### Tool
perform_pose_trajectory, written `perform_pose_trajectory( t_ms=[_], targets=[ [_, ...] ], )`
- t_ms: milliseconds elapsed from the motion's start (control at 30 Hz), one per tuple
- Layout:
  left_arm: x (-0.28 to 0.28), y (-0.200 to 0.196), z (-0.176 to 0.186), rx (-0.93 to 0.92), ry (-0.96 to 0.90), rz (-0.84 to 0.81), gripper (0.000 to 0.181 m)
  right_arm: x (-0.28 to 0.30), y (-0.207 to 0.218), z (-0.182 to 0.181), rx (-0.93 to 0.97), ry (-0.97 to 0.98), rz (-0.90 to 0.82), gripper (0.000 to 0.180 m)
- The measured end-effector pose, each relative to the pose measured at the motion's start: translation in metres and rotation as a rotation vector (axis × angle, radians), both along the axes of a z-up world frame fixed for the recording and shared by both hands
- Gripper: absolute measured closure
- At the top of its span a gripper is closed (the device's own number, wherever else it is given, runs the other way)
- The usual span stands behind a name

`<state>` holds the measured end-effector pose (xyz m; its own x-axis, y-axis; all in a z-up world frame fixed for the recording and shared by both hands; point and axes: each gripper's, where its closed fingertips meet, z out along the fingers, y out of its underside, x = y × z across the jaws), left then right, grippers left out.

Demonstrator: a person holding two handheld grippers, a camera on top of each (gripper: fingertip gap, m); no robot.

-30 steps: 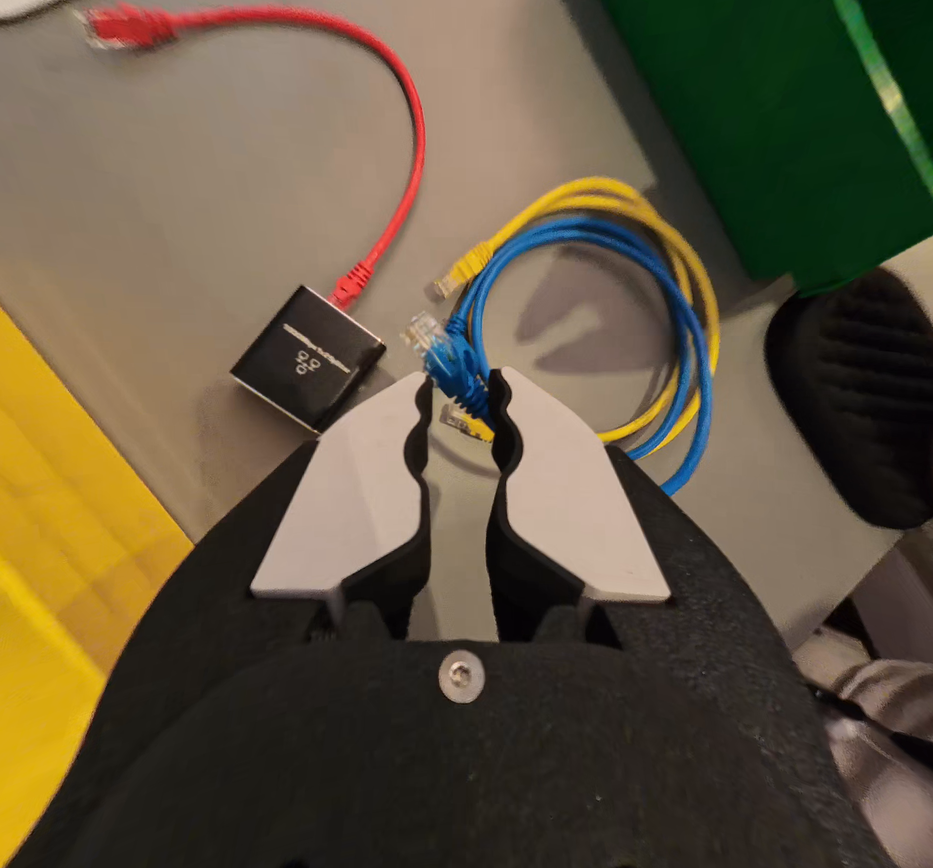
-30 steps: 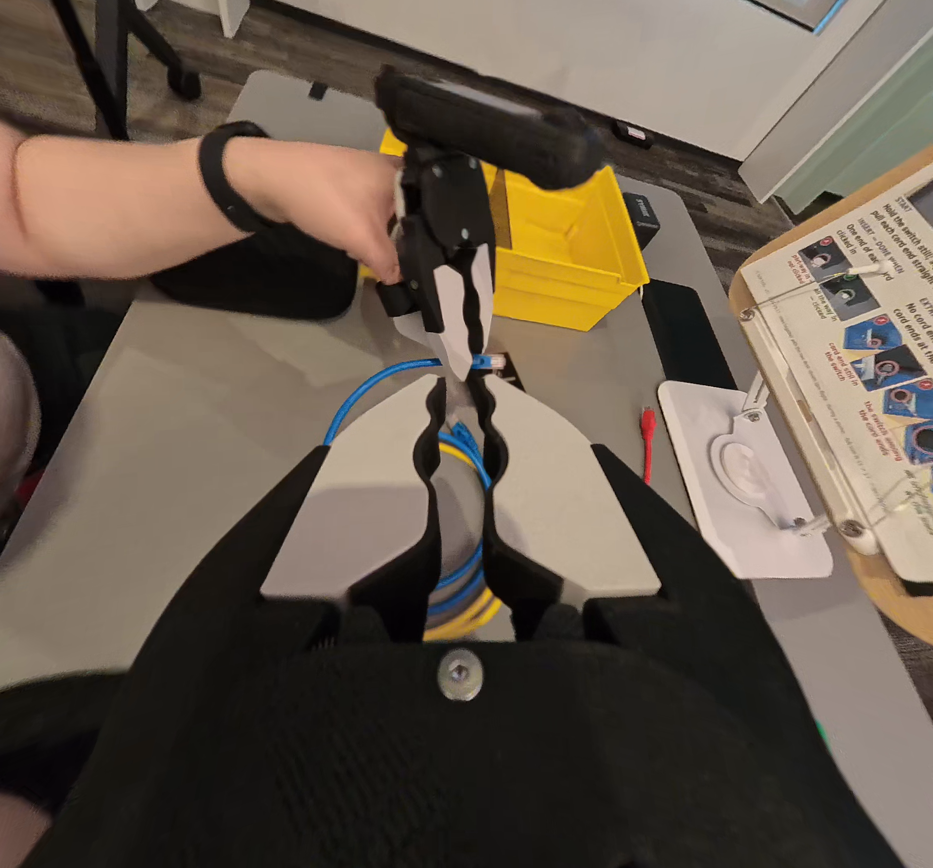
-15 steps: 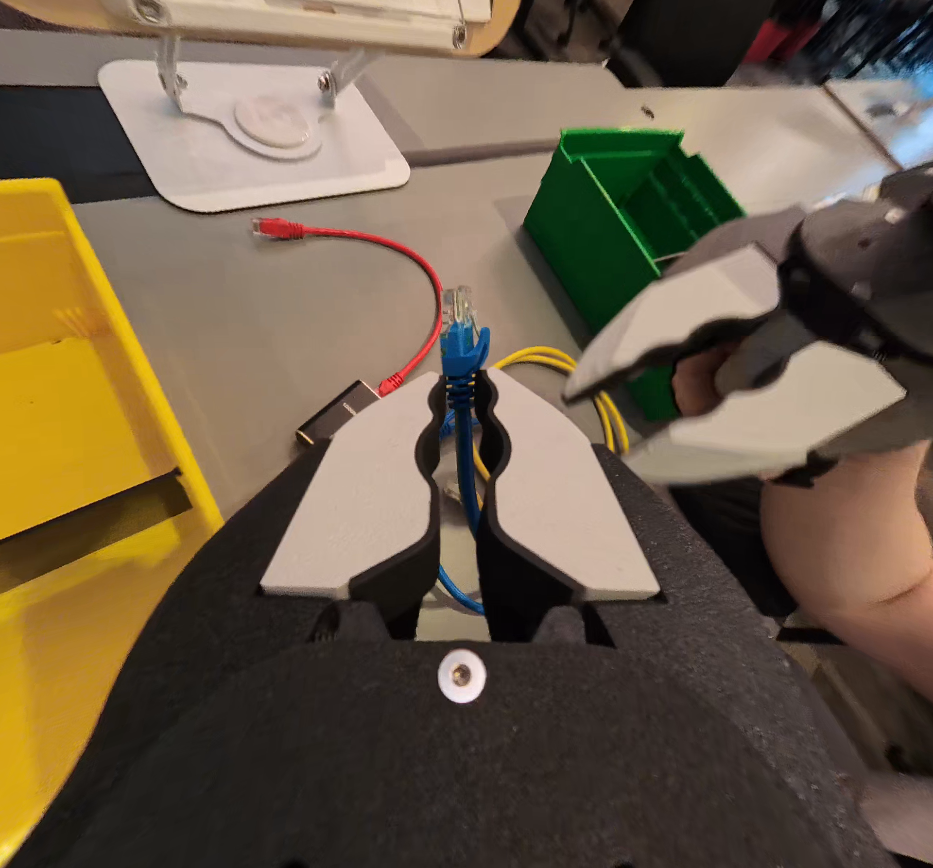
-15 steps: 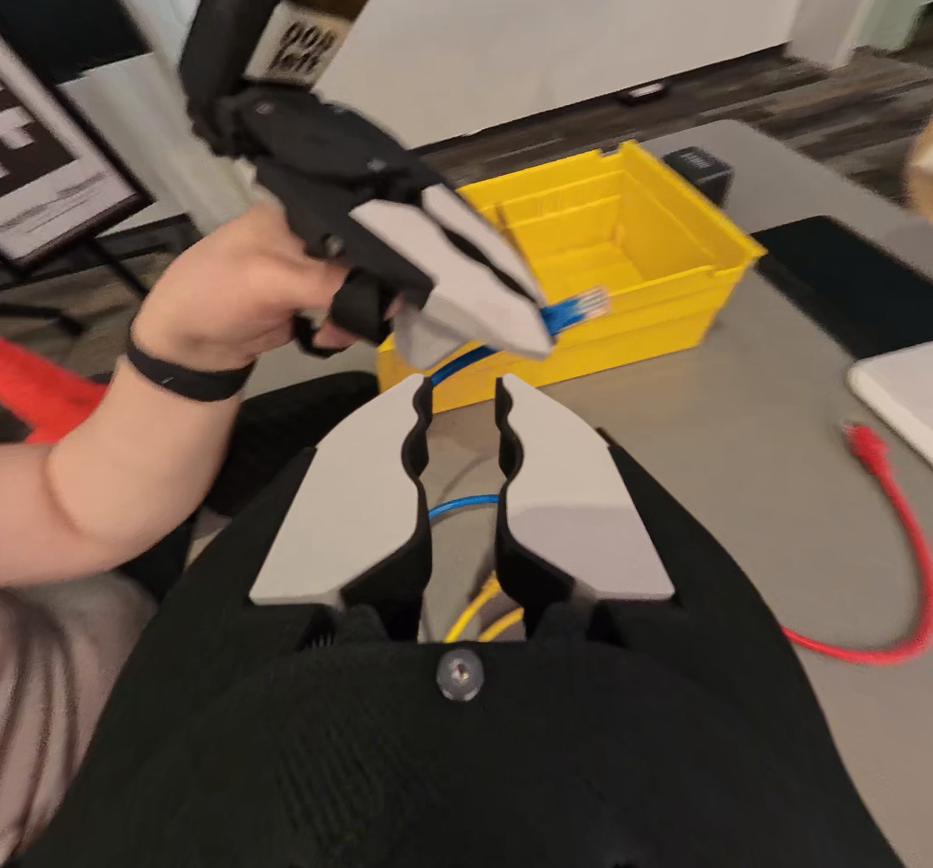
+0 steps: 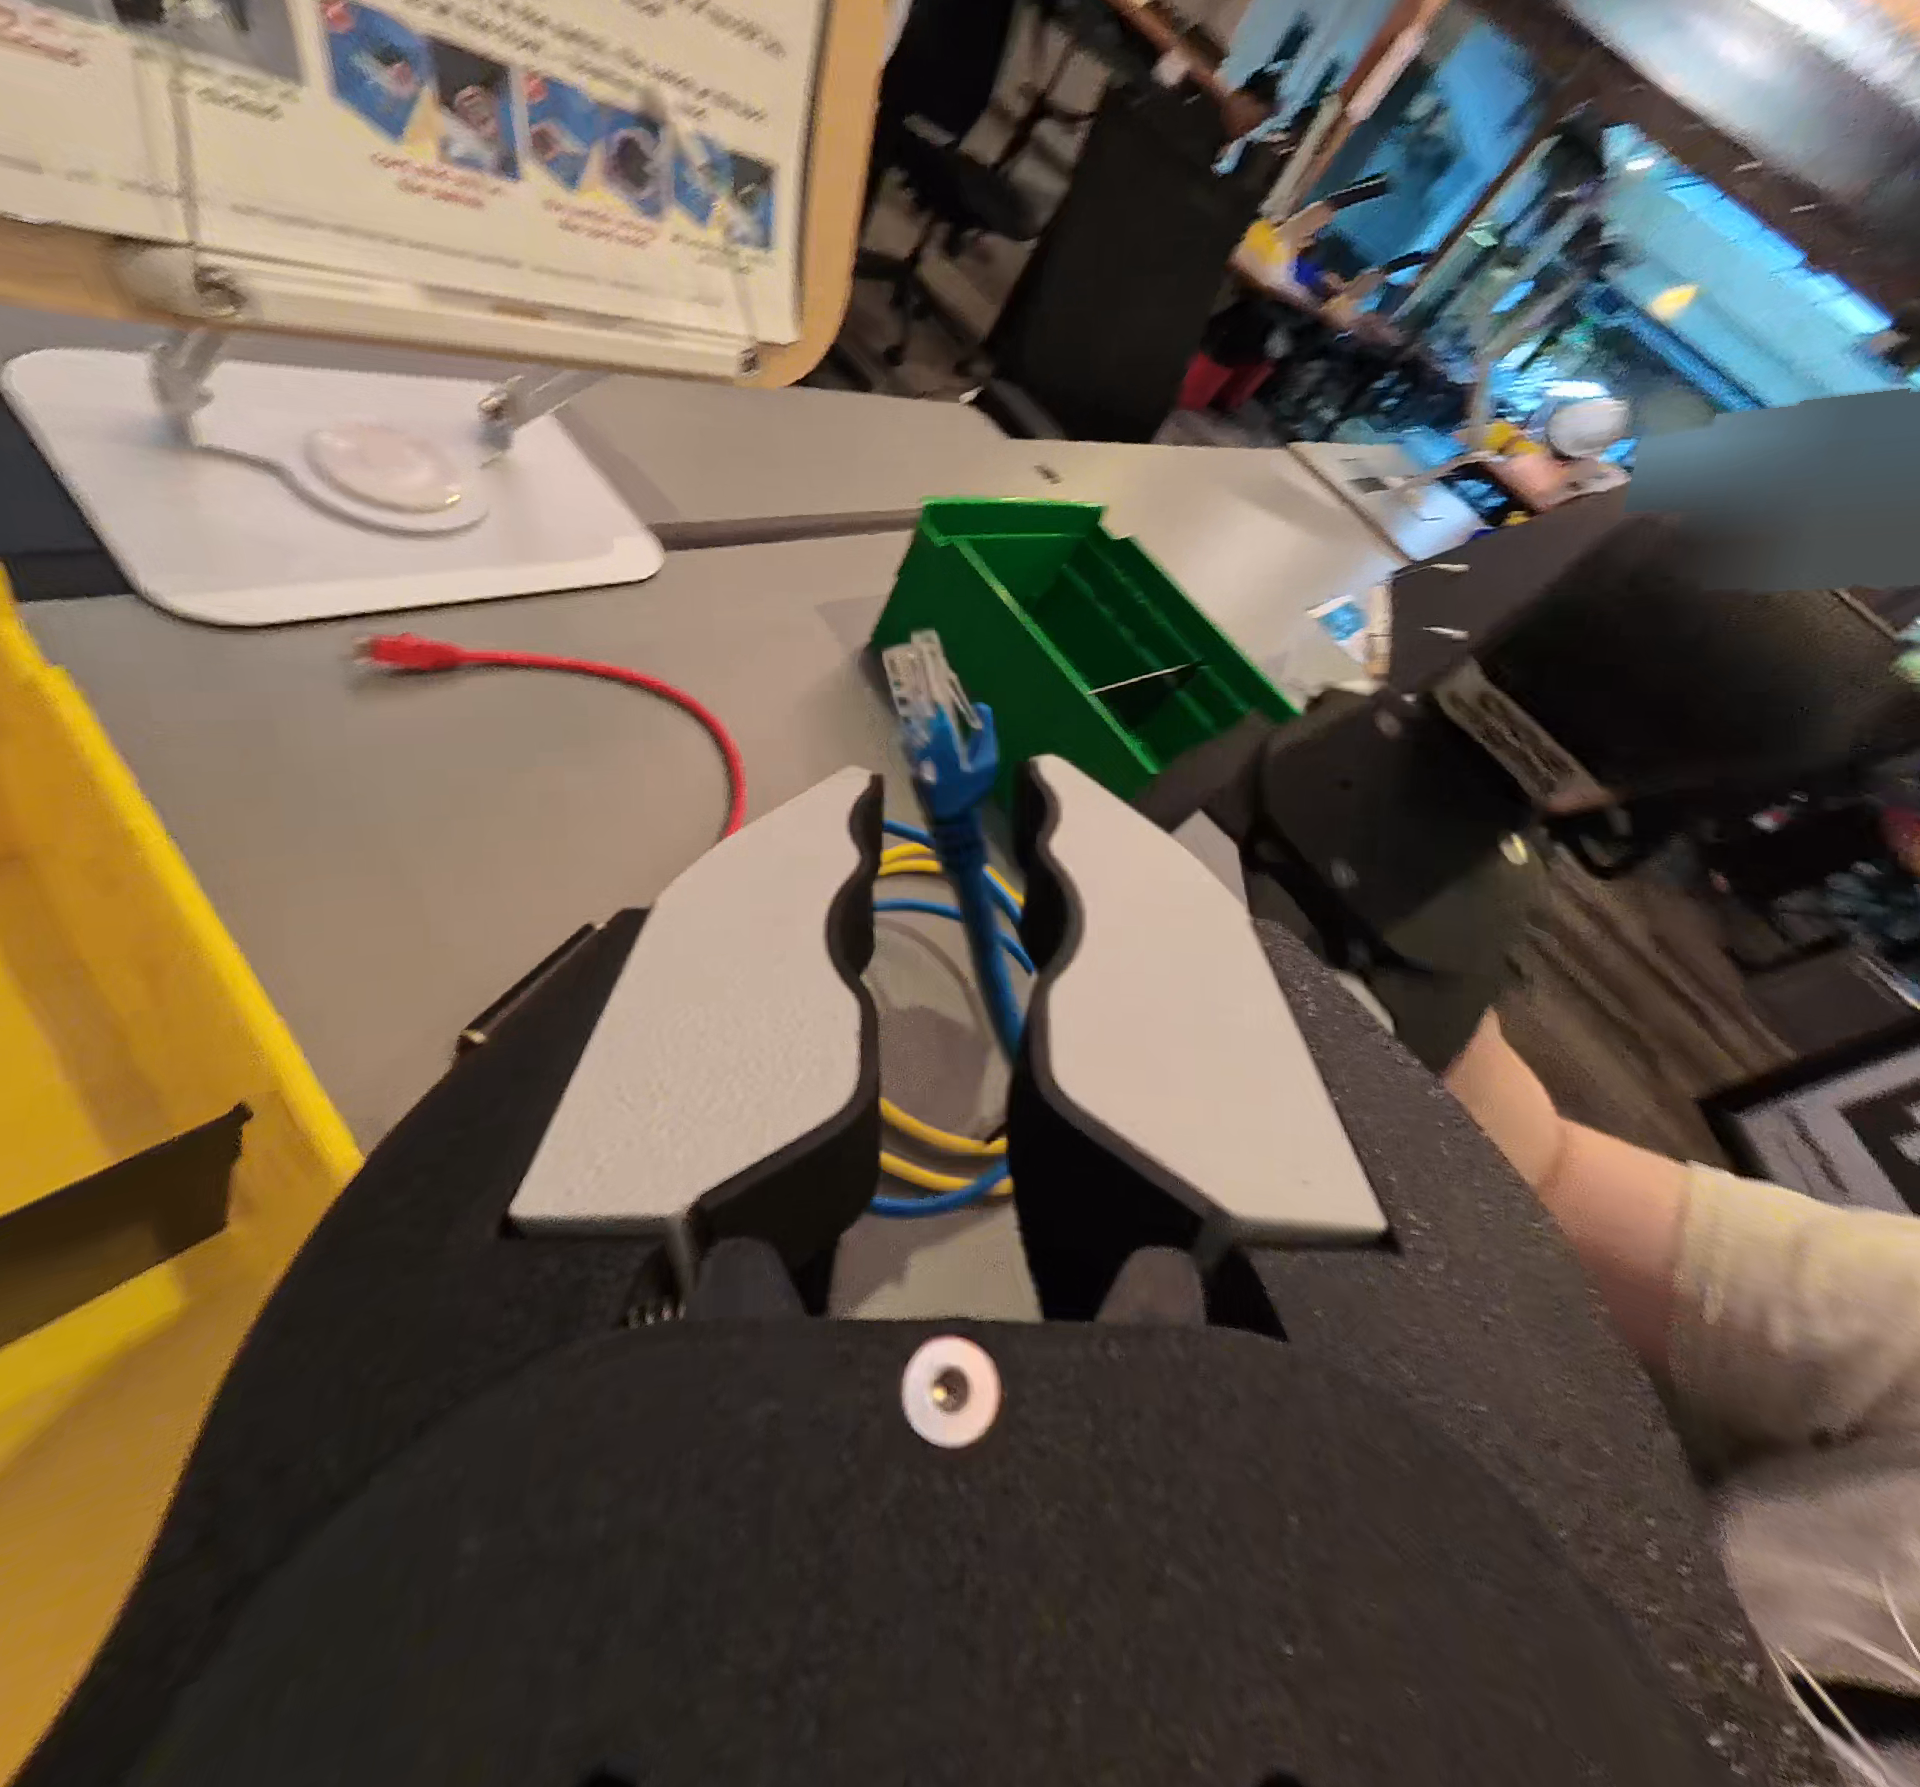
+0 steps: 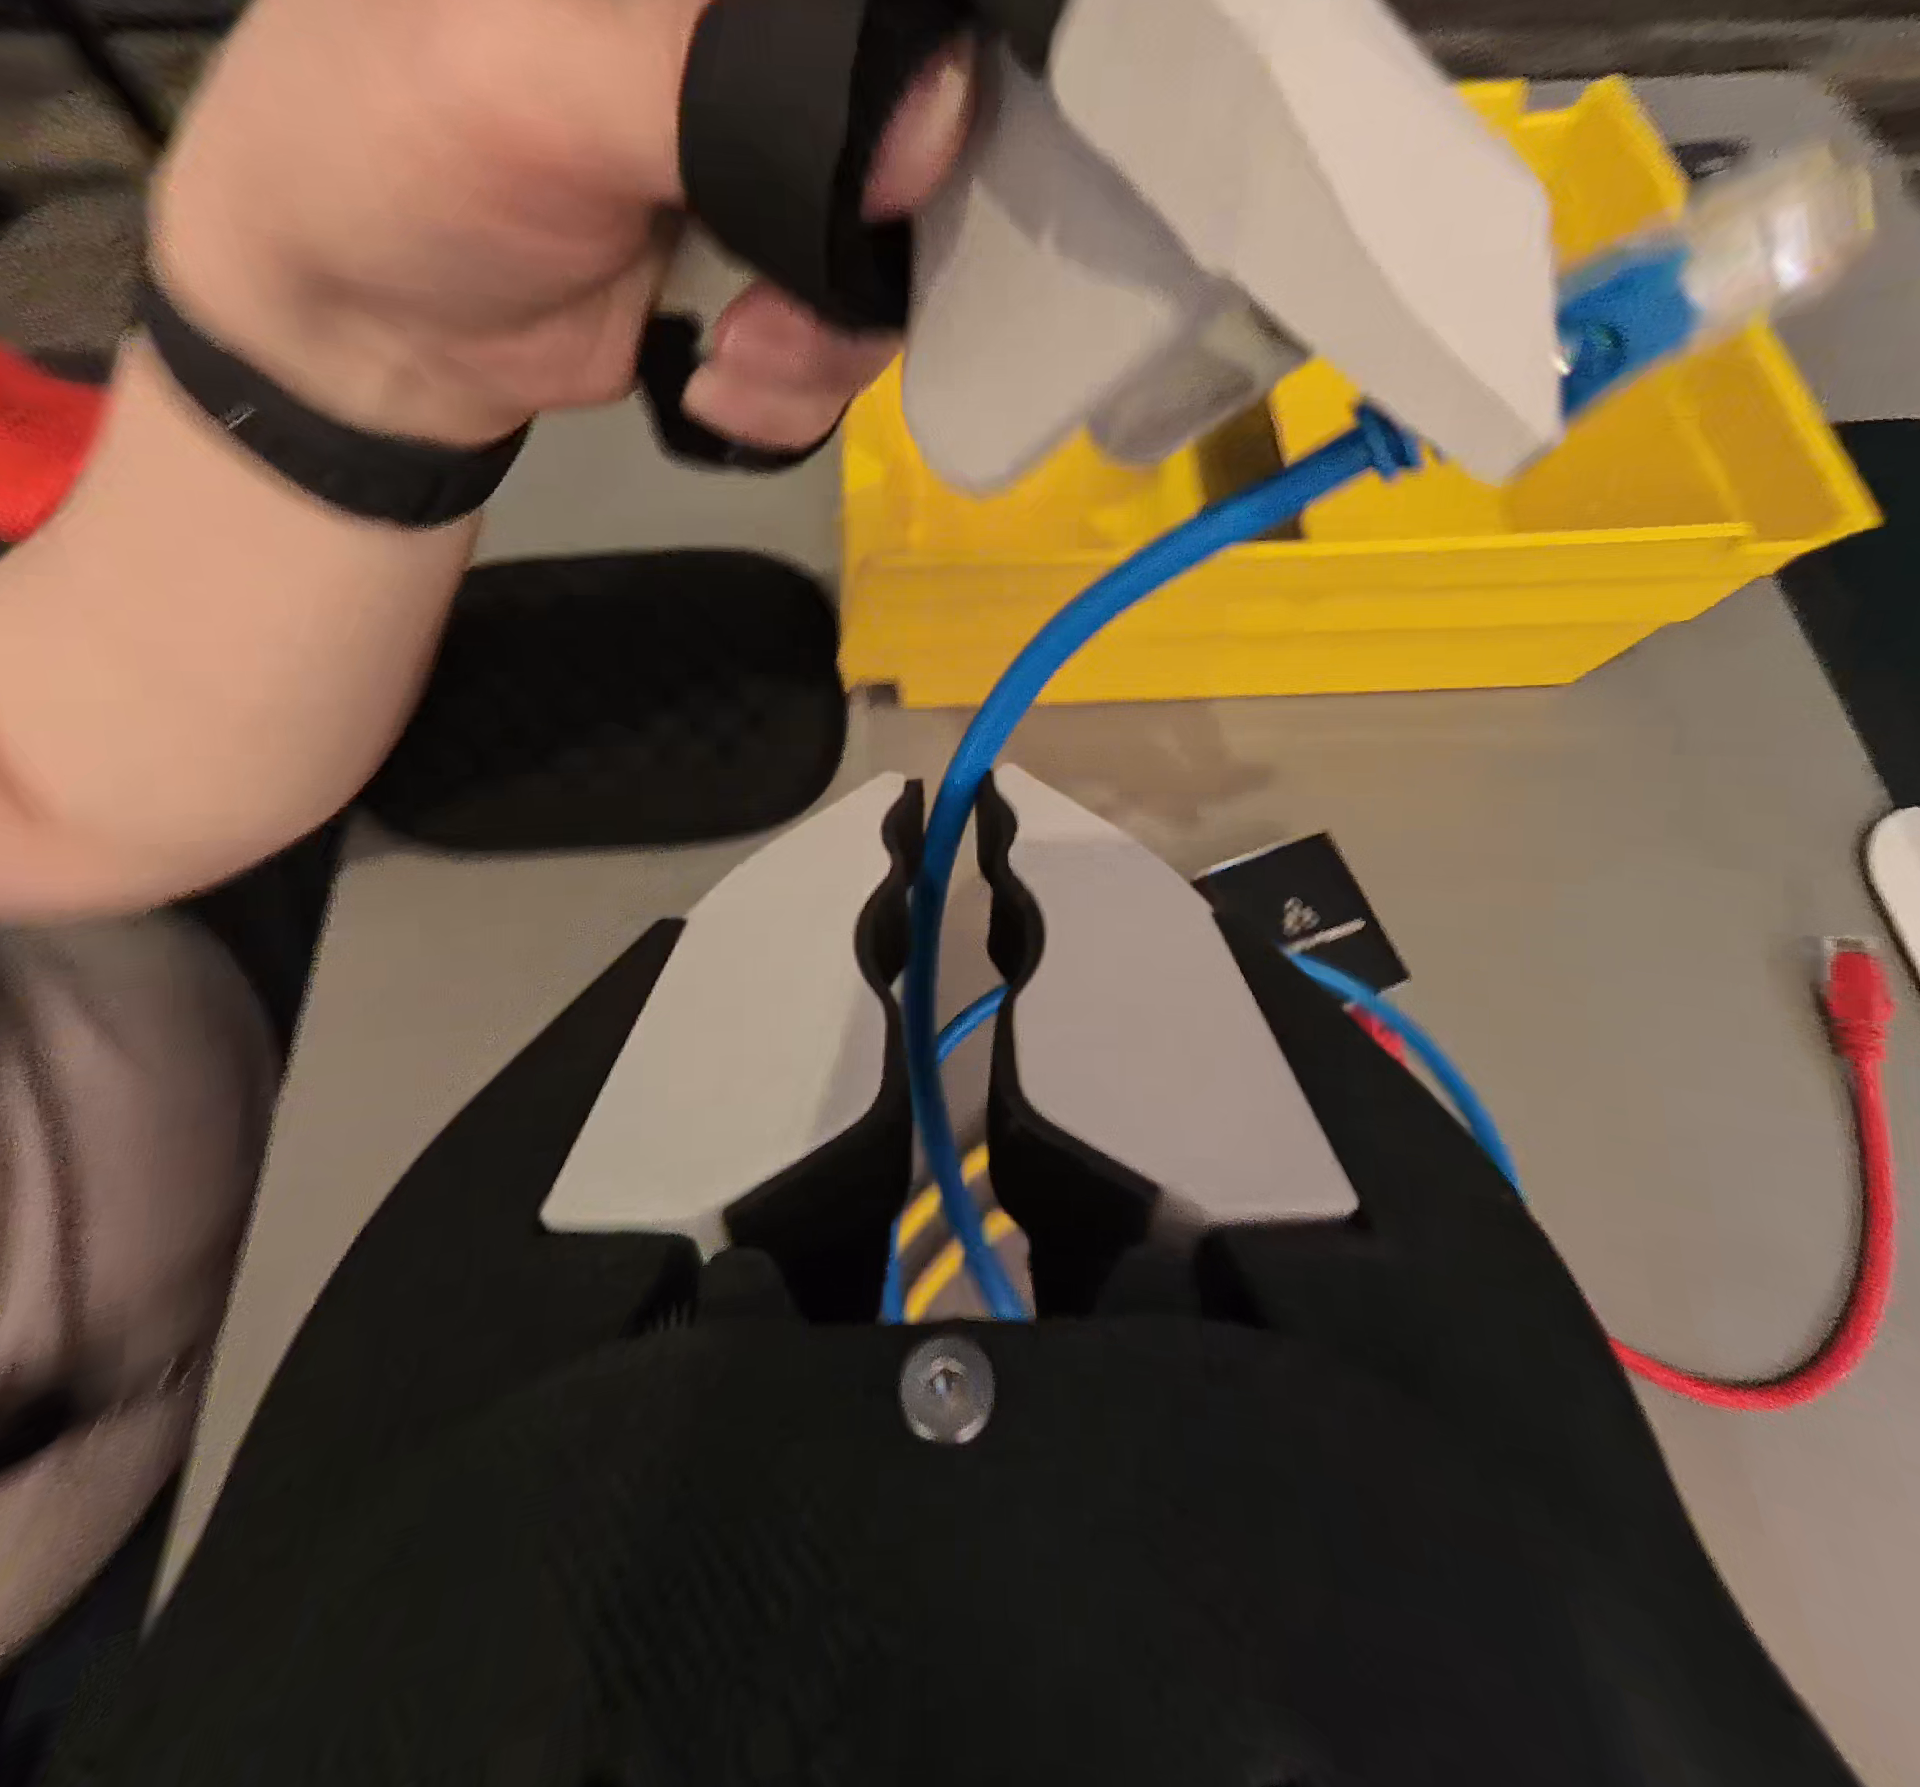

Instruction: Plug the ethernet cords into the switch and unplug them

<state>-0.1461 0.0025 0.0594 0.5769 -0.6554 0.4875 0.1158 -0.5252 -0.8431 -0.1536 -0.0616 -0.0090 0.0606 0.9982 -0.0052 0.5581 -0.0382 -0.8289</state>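
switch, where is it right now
In the right wrist view the black switch lies on the grey table, just right of the right gripper, with the red cord further right.

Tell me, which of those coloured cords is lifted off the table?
The blue cord. The left tongs hold its clear plug end up in the air, while the red cord and the yellow cord lie flat on the grey table.
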Motion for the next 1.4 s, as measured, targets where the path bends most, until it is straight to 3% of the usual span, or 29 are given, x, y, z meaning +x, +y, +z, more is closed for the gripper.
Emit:
perform_pose_trajectory(
  t_ms=[33, 167, 300, 467, 633, 733, 967, 1100, 1200, 1233, 1300, 1333, 1400],
  targets=[
    [-0.001, -0.007, 0.004, 0.021, -0.011, -0.034, 0.154, 0.012, -0.004, 0.004, -0.024, -0.023, 0.033, 0.171],
    [0.0, -0.032, -0.004, 0.038, 0.074, -0.17, 0.127, 0.058, -0.026, 0.017, -0.082, -0.064, 0.214, 0.173],
    [0.024, -0.078, 0.013, 0.063, -0.169, -0.529, 0.13, 0.084, -0.042, 0.023, -0.06, -0.068, 0.335, 0.173],
    [0.029, -0.083, 0.015, 0.192, -0.16, -0.572, 0.13, 0.104, -0.05, 0.026, -0.049, -0.055, 0.404, 0.173],
    [0.05, -0.084, 0.011, 0.085, -0.095, -0.674, 0.137, 0.11, -0.045, 0.021, -0.018, -0.091, 0.384, 0.173],
    [0.058, -0.069, 0.008, 0.039, -0.029, -0.631, 0.156, 0.112, -0.038, 0.018, -0.008, -0.101, 0.355, 0.173],
    [0.068, -0.069, 0.008, -0.05, 0.005, -0.777, 0.168, 0.122, -0.025, 0.014, -0.007, -0.102, 0.31, 0.173],
    [0.074, -0.057, 0.022, 0.031, 0.057, -0.745, 0.168, 0.126, -0.004, 0.024, 0.014, -0.022, 0.219, 0.172],
    [0.076, -0.04, 0.036, 0.064, 0.051, -0.673, 0.168, 0.128, 0.028, 0.046, 0.117, 0.092, 0.045, 0.16],
    [0.074, -0.031, 0.039, 0.066, 0.057, -0.64, 0.168, 0.132, 0.041, 0.059, 0.173, 0.136, -0.042, 0.151],
    [0.067, -0.018, 0.044, 0.071, 0.016, -0.583, 0.169, 0.143, 0.049, 0.093, 0.259, 0.245, -0.156, 0.149],
    [0.063, -0.013, 0.045, 0.066, -0.015, -0.553, 0.169, 0.142, 0.036, 0.112, 0.265, 0.342, -0.128, 0.153],
    [0.054, -0.001, 0.046, 0.059, -0.079, -0.506, 0.169, 0.124, -0.013, 0.135, 0.184, 0.499, 0.091, 0.166]
  ],
)
